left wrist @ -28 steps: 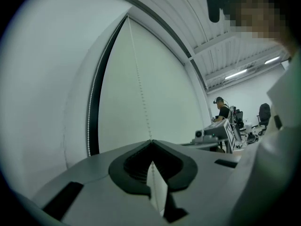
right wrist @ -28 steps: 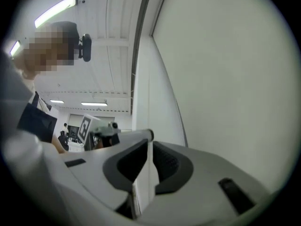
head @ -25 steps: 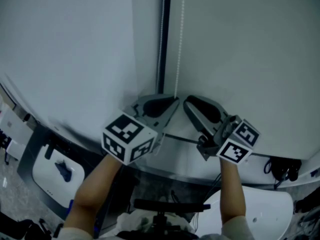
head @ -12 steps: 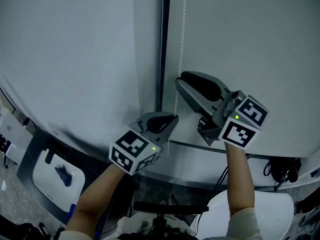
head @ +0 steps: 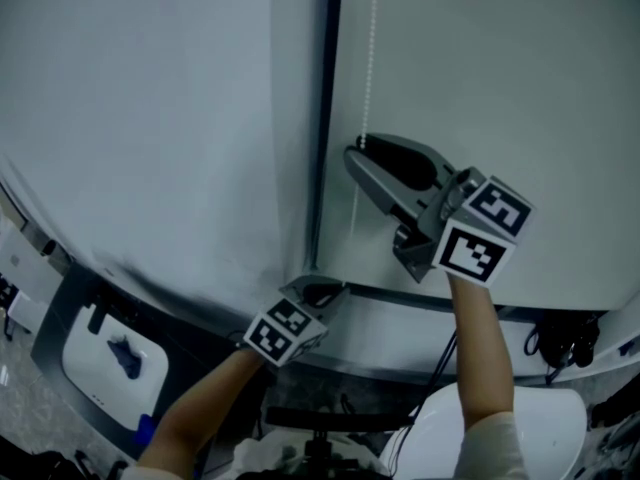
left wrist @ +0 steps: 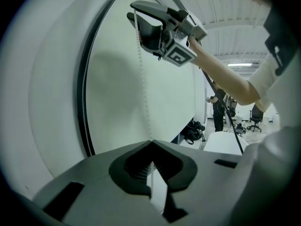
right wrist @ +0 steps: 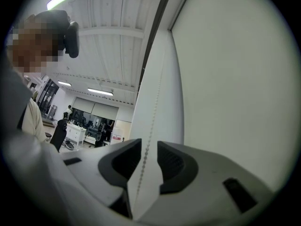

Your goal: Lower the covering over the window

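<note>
The left gripper [head: 320, 291] had its fingers clamped low on the bead chain [head: 369, 63] — likely light, limp, slippery; the right gripper [head: 361, 152], fingers just opening, loosely straddled it higher up.

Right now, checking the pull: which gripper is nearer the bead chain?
Left: left gripper shut on the bead chain, low; right gripper, higher, has just been opening, fingers either side of it.

I read the covering [head: 480, 78] at the right of the head view as smooth, matt, pale cloth. The bead chain [head: 370, 58] looked like small white plastic beads. My left gripper [left wrist: 151, 142] showed matt grey plastic with dark, ribbed pads [left wrist: 136, 167].
</note>
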A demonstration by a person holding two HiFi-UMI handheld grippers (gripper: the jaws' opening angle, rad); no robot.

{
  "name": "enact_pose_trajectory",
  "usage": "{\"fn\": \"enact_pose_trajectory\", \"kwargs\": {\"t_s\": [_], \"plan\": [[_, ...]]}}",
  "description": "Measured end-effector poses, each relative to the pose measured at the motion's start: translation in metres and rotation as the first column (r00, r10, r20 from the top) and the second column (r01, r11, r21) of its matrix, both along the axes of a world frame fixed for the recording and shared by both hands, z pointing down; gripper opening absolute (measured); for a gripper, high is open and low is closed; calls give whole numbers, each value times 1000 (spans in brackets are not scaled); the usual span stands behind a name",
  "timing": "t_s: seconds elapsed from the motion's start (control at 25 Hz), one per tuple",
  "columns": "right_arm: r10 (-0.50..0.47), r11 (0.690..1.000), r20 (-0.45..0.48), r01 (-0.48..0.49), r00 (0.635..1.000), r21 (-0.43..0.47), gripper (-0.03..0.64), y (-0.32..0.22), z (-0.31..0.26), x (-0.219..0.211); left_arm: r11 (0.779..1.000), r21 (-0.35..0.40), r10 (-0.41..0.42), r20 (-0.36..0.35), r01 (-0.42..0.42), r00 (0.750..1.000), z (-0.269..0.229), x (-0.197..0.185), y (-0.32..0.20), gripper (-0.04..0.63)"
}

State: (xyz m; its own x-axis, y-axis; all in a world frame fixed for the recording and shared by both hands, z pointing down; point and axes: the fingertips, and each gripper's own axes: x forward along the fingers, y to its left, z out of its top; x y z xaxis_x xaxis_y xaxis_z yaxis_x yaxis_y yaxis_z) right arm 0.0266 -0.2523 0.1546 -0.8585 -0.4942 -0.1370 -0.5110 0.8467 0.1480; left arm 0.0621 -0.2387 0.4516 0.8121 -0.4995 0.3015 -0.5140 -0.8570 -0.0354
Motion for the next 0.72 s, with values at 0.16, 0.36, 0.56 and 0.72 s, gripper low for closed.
{"fn": "enact_pose_trajectory", "kwargs": {"t_s": [0.16,0.36,0.56,0.72], "plan": [[-20,999,-20,21,1000,43,28,5,-2,-6,1000,-6,-5,11,6,1000,7,-5,0,15],[-55,998,13,55,998,35,9,7,-3,-3,999,-29,-15,9,15,1000,8,-11,-2,16],[-76,997,96,73,992,31,9,7,-5,5,987,-162,-8,-129,-13,992,-8,-31,0,15],[-96,995,136,93,986,24,9,6,-5,10,992,-120,-2,-293,-35,956,-67,-46,4,17]]}}
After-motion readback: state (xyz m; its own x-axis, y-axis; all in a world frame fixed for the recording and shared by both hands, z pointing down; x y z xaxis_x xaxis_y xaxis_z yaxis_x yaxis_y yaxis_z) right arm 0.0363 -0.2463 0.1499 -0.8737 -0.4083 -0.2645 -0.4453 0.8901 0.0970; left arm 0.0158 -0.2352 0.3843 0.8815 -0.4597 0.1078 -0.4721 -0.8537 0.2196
